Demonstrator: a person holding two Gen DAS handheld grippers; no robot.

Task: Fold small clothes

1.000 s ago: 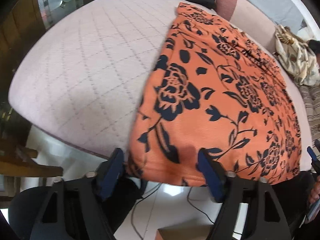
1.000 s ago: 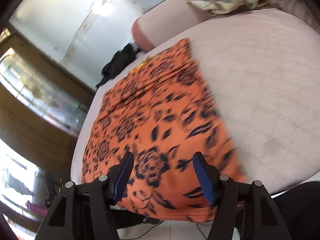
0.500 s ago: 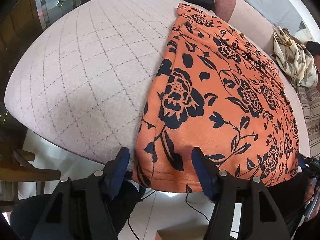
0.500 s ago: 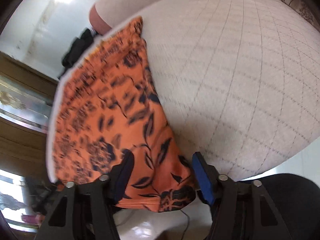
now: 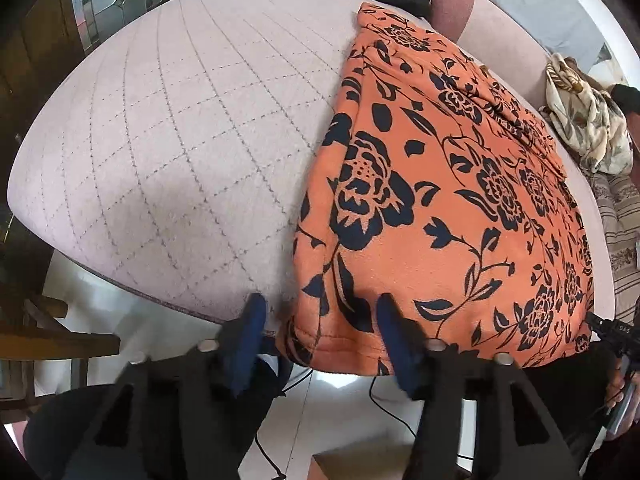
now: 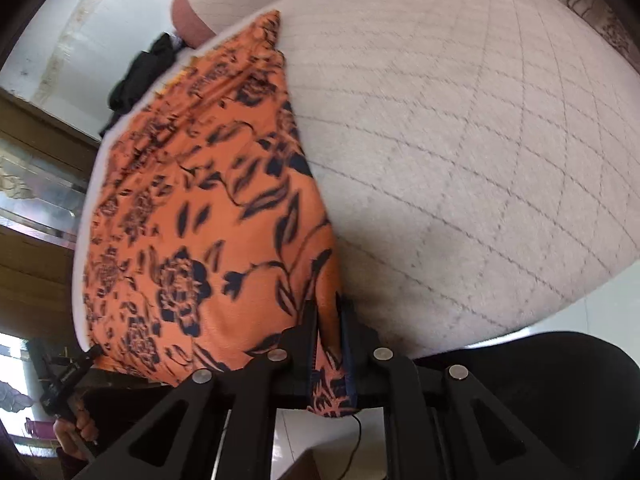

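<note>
A pale quilted bed (image 5: pixel 168 152) is filling both views, stretching away ahead of the two hand-held grippers, and an orange cloth with dark flowers (image 5: pixel 440 200) is lying flat on it, its long axis running from the near edge of the bed, where both tools are, toward the far end. The near hem is hanging slightly over that edge, so the cloth is lying directly ahead of each tool rather than off to a side. The right hand-held gripper (image 6: pixel 329 332) is the nearer one to the work: its jaws have just been closing and are now pinching the near corner on its own side, with orange fabric showing between the pads (image 6: pixel 347 344). The left hand-held gripper (image 5: pixel 318 320) is standing open at the opposite near corner, one finger (image 5: pixel 388 320) sitting over the cloth and the other over bare quilt, so the cloth's side edge is passing between them unpinched. Judging from this, the coming fold is depending on the left jaws closing on that corner, so both can carry the hem away along the long axis.
</note>
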